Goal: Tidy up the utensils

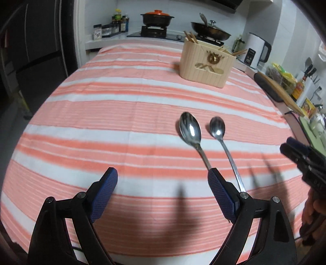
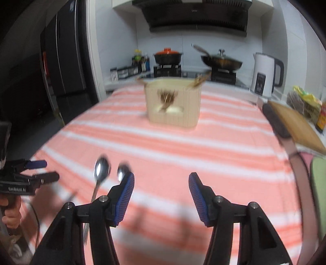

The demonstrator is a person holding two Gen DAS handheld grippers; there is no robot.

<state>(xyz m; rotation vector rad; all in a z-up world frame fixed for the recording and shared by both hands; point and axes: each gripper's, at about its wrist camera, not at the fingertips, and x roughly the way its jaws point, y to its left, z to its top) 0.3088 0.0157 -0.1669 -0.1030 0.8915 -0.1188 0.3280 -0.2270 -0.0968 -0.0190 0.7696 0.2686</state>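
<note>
Two steel spoons lie side by side on the striped cloth: a large spoon (image 1: 190,129) and a smaller spoon (image 1: 217,127), handles toward me. My left gripper (image 1: 163,179) is open and empty, hovering above the cloth; its right finger (image 1: 221,193) covers the large spoon's handle end. My right gripper (image 2: 161,183) is open and empty, right of the spoons (image 2: 101,169); it also shows at the right edge of the left wrist view (image 1: 295,150). A beige utensil holder (image 1: 205,63) with chopsticks stands at the far side, blurred in the right wrist view (image 2: 173,104).
The table wears a pink-and-white striped cloth (image 1: 122,114). Behind it, a stove with a black pot (image 1: 157,18) and a wok (image 1: 209,30), and a white kettle (image 1: 257,50). A wooden cutting board (image 1: 279,89) lies along the right counter.
</note>
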